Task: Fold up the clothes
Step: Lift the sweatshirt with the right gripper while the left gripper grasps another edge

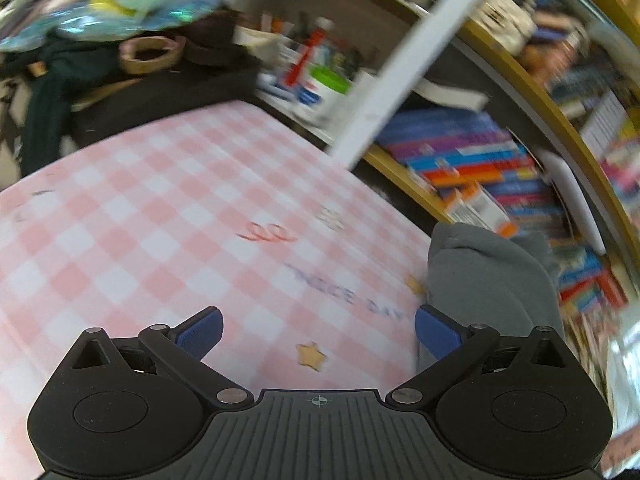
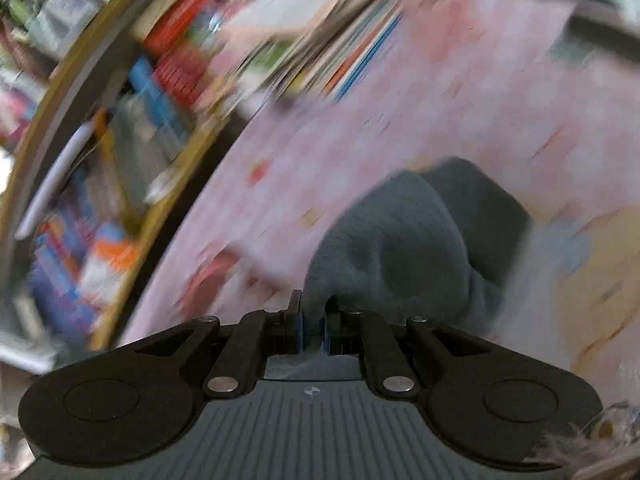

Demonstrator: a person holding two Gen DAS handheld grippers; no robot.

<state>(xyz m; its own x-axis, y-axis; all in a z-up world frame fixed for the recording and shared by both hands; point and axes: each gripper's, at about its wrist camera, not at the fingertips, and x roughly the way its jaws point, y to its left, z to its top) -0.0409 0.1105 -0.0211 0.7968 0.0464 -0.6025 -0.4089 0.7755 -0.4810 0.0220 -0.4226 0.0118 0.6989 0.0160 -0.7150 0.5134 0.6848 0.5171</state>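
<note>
A grey knit garment (image 1: 486, 280) lies bunched at the right edge of the pink checked table (image 1: 168, 208). My left gripper (image 1: 318, 332) is open and empty just above the table, its right finger close beside the garment. In the blurred right wrist view, my right gripper (image 2: 313, 322) is shut on an edge of the grey garment (image 2: 408, 248), which rises in a mound in front of the jaws over the pink table (image 2: 460, 92).
Yellow-framed bookshelves (image 1: 500, 168) full of books stand past the table's right edge, with a white post (image 1: 404, 64). Dark clothes and a basket (image 1: 148, 52) pile at the far end. Books (image 2: 168, 76) also show left of the table.
</note>
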